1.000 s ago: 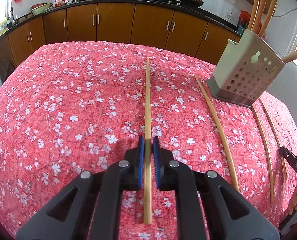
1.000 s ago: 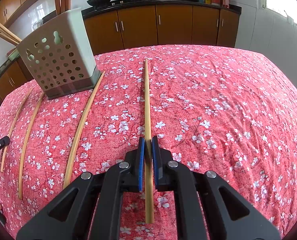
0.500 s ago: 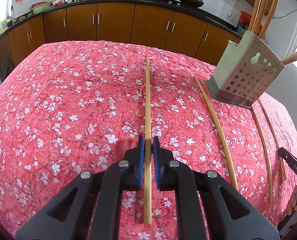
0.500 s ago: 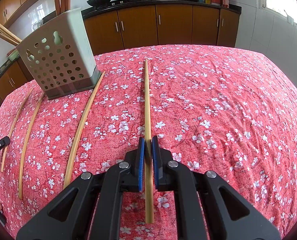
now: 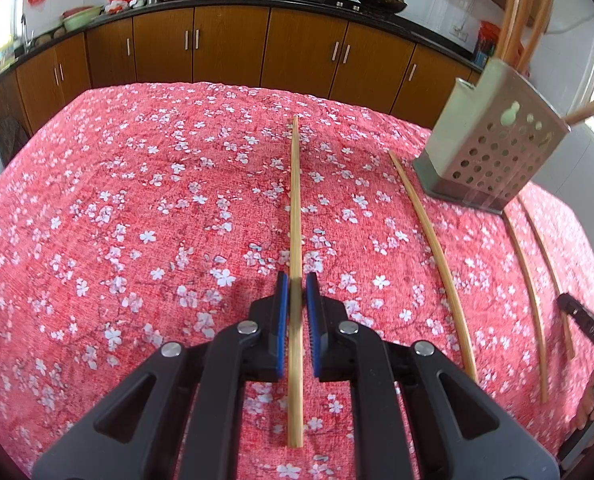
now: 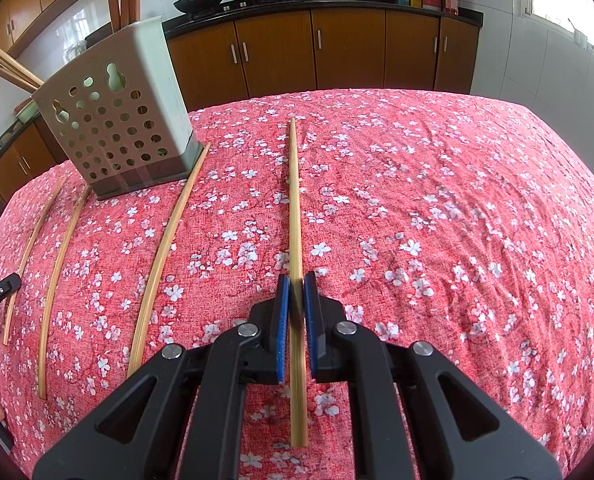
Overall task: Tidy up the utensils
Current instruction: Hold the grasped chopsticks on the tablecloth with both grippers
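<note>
Kitchen table, mid-tidy: we find the left tongs clamped on a bamboo chopstick and the right tongs clamped on a second chopstick. In each wrist view the blue pads press the stick from both sides and it points straight ahead over the floral tablecloth.

What is new lies on the left. Compared with half a second ago, the perforated utensil holder sits more steeply tilted in that view, and its base smears with motion blur. We read this as the left hand starting to swing. The right view is almost unchanged, with the holder sharp and in the same place.

The holder stands well ahead of both tongs, with several chopsticks already upright in it. Three loose chopsticks lie on the cloth between the two hands, the nearest reaching almost to the holder's base.

In our judgement both pickups are done, and the left stick looks set to go to the holder first.
</note>
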Motion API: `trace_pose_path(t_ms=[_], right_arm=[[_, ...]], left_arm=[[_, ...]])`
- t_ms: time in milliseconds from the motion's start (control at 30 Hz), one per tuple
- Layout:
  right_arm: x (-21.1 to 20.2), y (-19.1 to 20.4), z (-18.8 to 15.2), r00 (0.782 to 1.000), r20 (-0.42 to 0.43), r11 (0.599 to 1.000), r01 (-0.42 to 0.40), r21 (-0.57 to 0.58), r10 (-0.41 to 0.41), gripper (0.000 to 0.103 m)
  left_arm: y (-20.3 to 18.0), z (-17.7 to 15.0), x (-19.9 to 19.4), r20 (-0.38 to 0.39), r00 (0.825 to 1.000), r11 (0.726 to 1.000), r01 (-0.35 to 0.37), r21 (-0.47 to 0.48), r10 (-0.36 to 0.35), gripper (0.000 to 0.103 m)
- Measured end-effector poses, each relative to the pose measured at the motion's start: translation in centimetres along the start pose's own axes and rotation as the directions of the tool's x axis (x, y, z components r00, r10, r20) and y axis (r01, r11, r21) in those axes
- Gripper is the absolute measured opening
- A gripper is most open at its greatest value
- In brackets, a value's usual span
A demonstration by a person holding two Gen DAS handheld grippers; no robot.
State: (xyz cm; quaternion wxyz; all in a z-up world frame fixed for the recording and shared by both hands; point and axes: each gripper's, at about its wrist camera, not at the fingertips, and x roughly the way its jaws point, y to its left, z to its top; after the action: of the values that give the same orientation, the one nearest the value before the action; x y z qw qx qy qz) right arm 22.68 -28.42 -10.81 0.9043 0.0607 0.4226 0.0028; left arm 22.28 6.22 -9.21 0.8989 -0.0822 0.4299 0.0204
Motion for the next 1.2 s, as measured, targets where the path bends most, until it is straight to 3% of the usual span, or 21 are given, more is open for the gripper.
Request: trace_pose_path(t_ms=[100, 1067, 1200], right_arm=[[-0.4, 0.2, -0.3, 1.0, -0.001, 1.0, -0.002, -0.007, 0.002, 0.009], [-0.9, 0.1, -0.5, 1.0, -0.004, 1.0, -0.011, -0.004, 0.011, 0.01], [-0.9, 0.0, -0.5, 1.0, -0.004, 1.0, -0.012, -0.003, 0.012, 0.01]], left_arm=[[-0.6, -0.6, -0.5, -0.004, 1.0, 0.999, -0.007, 0.039, 0.008, 0.014], [-0.4, -1.5, -1.3, 0.0, 1.0, 0.999, 0.009, 0.038, -0.009, 0.014], [-0.6, -1.6, -1.6, 0.0, 1.0, 0.998, -0.015, 0.064, 0.015, 0.014]])
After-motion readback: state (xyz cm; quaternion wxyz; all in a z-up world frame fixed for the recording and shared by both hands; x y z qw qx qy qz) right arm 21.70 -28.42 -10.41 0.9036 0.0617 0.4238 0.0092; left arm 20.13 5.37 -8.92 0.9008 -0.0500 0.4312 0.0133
